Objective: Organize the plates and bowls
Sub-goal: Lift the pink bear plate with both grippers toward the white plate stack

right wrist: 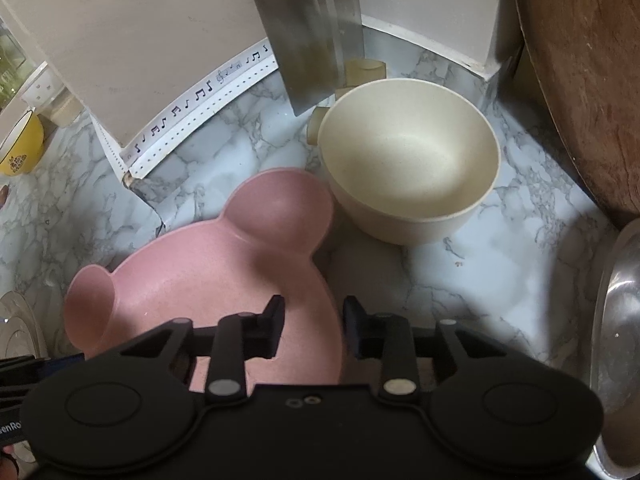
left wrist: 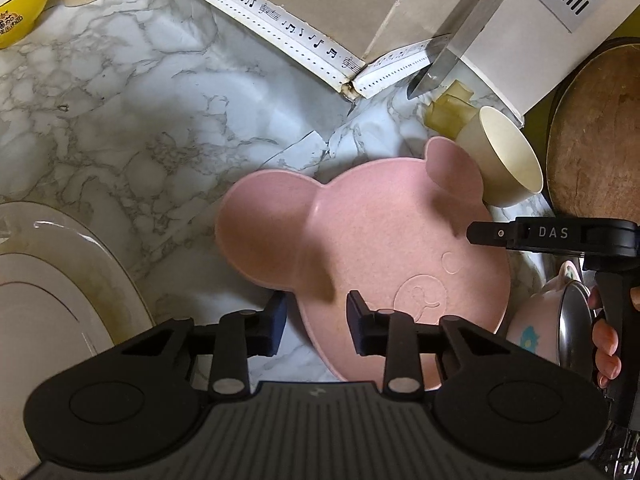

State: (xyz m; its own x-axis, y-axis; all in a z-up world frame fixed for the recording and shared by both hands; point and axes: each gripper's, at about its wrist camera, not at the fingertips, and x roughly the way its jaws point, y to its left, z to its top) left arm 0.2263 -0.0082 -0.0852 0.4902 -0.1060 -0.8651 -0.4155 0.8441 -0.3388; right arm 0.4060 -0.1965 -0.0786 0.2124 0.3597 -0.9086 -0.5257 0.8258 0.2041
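Note:
A pink bear-shaped plate (left wrist: 380, 240) (right wrist: 200, 288) lies on the marble counter (left wrist: 140, 120). In the left wrist view my left gripper (left wrist: 316, 316) straddles its near-left rim: one finger outside the edge, the other on the inner surface, the pads close against the rim. My right gripper (right wrist: 312, 320) straddles the opposite rim in the same way, and shows side-on at the plate's right edge (left wrist: 476, 234) in the left wrist view. A cream bowl (left wrist: 508, 152) (right wrist: 412, 160) stands just beyond the plate, touching one ear.
A white oval platter (left wrist: 60, 280) lies to the left, a yellow bowl (left wrist: 20, 4) (right wrist: 20, 148) far left. Knife blades (left wrist: 448, 60) (right wrist: 316, 40) hang over the back corner. On the right are a round wooden board (left wrist: 592, 128) (right wrist: 580, 80), a steel dish (right wrist: 616, 340) and a small patterned bowl (left wrist: 536, 320).

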